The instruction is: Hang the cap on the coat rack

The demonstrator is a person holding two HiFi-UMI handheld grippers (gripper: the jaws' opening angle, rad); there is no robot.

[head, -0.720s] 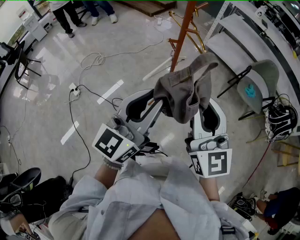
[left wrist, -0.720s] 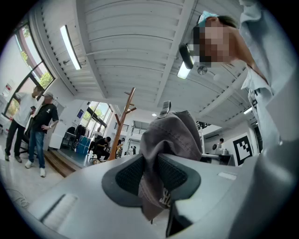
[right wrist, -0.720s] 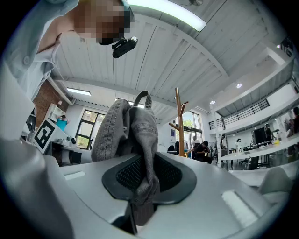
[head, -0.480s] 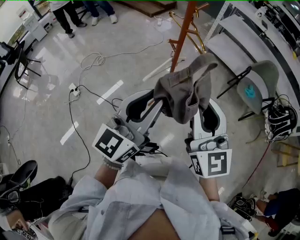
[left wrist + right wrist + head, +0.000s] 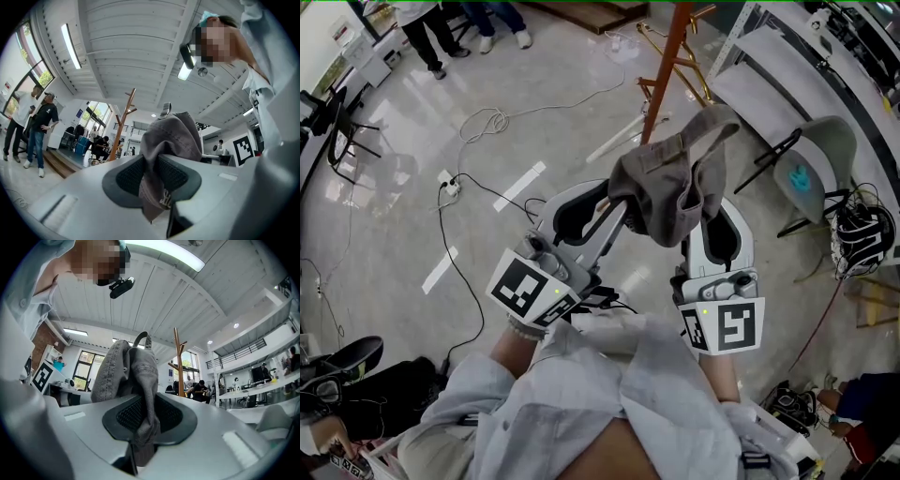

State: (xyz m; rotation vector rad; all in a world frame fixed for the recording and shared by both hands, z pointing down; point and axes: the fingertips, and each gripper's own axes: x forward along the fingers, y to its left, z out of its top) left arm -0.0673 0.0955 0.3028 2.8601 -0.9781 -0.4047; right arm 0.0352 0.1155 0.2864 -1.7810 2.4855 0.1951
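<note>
A grey cap [image 5: 670, 183] hangs crumpled between both grippers, held up in front of me. My left gripper [image 5: 614, 202] is shut on the cap's left edge; its black pads pinch the grey cloth [image 5: 161, 159] in the left gripper view. My right gripper [image 5: 705, 211] is shut on the cap's right side, with the fabric [image 5: 140, 390] pressed between its pads. The orange wooden coat rack [image 5: 667, 66] stands on the floor just beyond the cap. It shows as a forked pole [image 5: 123, 124] in the left gripper view and as a pole [image 5: 178, 363] in the right gripper view.
White and black cables [image 5: 487, 122] trail over the shiny floor at the left. A grey chair [image 5: 811, 173] and white shelving [image 5: 787, 56] stand to the right. People [image 5: 441, 28] stand at the far top left. A black office chair [image 5: 342, 122] stands by the left edge.
</note>
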